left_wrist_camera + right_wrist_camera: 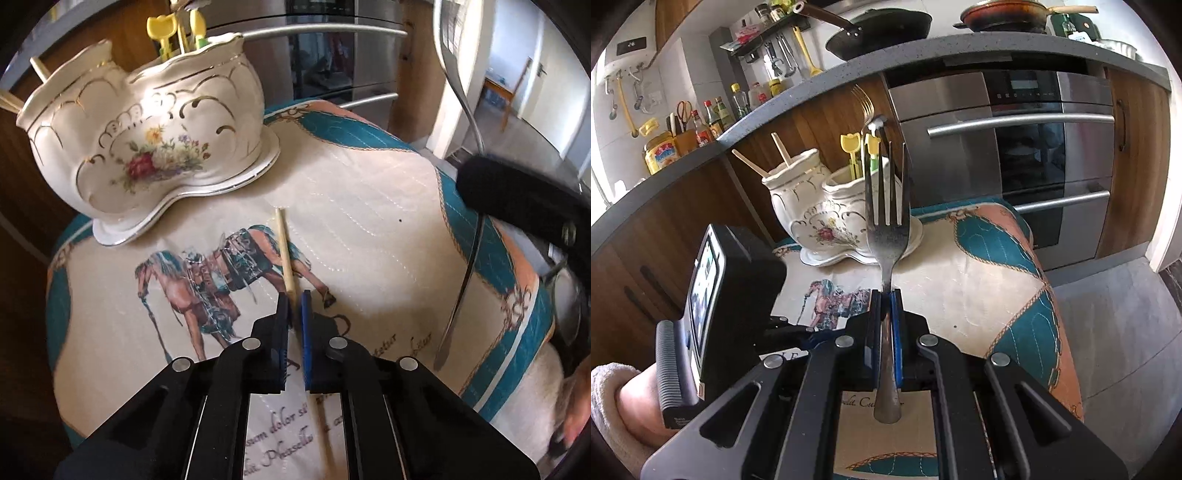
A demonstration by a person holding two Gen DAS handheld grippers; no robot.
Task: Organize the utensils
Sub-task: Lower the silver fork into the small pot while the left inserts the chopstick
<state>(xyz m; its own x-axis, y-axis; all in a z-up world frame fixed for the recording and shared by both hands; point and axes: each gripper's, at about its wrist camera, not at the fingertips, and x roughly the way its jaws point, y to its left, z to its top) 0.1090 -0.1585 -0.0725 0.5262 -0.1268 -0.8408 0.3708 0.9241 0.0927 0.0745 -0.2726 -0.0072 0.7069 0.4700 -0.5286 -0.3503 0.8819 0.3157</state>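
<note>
Left tool pinches chopstick lying on tabletop near ceramic holder; right tool clamps fork, tines up. Lift chopstick level, drop into holder's chopstick side.

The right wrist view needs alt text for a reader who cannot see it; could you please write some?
The right tool is shut on a metal fork, tines up, above a horse-print cloth. Behind stands a white floral two-pocket ceramic holder containing chopsticks and yellow utensils, before a steel oven.
</note>
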